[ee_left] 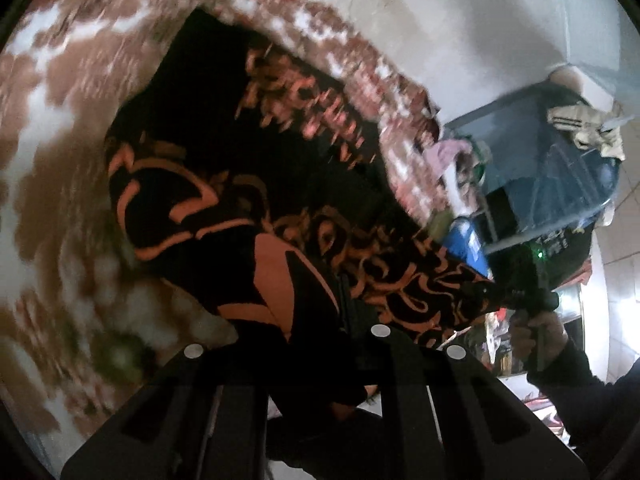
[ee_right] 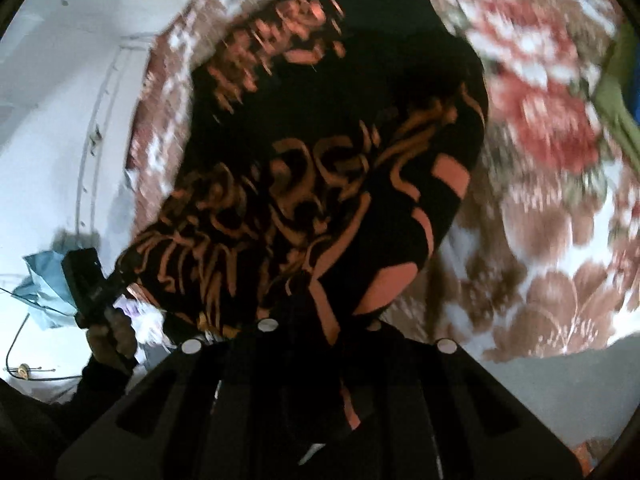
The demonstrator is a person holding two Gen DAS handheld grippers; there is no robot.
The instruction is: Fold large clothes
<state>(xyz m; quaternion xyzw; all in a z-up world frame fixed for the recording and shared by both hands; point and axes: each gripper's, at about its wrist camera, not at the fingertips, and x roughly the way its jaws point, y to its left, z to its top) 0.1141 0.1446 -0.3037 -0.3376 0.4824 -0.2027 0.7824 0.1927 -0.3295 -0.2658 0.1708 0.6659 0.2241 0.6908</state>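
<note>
A large black garment with orange swirl print [ee_left: 224, 184] hangs stretched between my two grippers above a floral bedspread [ee_left: 60, 128]. My left gripper [ee_left: 320, 320] is shut on one corner of the garment, cloth bunched between its fingers. My right gripper [ee_left: 500, 292] shows in the left wrist view, shut on the other corner, a hand below it. In the right wrist view the garment [ee_right: 320, 160] fills the middle, my right gripper [ee_right: 316, 320] is shut on it, and my left gripper [ee_right: 120, 276] grips the far corner at the left.
The bedspread [ee_right: 560, 200] has red and brown flowers on white. A blue-grey bin with clothes [ee_left: 552, 168] stands beside the bed. White walls [ee_right: 52, 100] and a light blue cloth [ee_right: 44, 280] lie to the left. A green cloth [ee_right: 616, 108] is at the right edge.
</note>
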